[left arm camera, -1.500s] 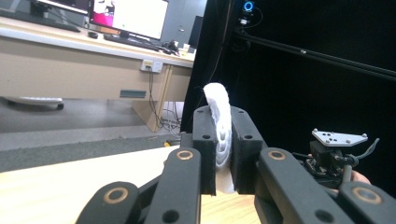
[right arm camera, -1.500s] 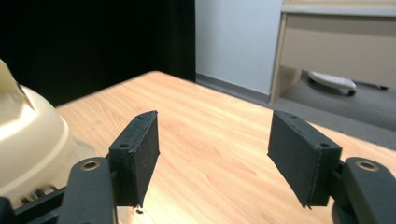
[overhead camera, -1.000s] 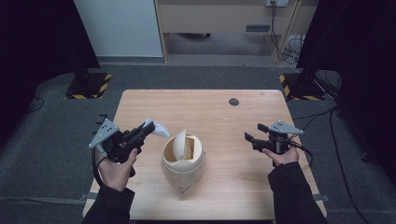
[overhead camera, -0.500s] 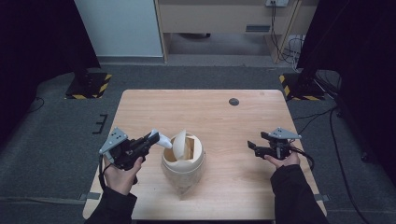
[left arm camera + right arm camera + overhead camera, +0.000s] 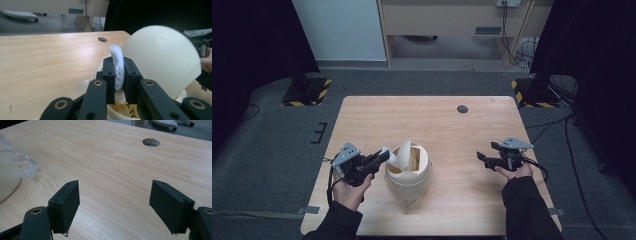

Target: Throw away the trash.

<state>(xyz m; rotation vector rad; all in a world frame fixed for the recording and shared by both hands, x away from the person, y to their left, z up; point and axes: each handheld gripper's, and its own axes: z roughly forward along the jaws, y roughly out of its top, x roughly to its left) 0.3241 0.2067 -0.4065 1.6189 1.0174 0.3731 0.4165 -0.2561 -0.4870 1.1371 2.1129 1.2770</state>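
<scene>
Overhead, pale wood table (image 5: pixel 492 125) — round cable hole (image 5: pixel 462 109), grey carpet (image 5: pixel 277 145).

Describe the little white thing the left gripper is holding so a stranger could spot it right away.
Start at the wooden table, then find the cream swing-lid bin near its front middle. Just left of the bin's raised lid, the left gripper pinches a small white crumpled wad: it is bright white and lacy, unlike the smooth cream bin.

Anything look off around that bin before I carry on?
Nothing spilled or broken. The small cream swing-lid bin stands upright with its lid flap tipped on edge, opening exposed. The left tongs are shut on a white crumpled wad at the rim. The right tongs are open, apart from the bin, above bare table.
</scene>
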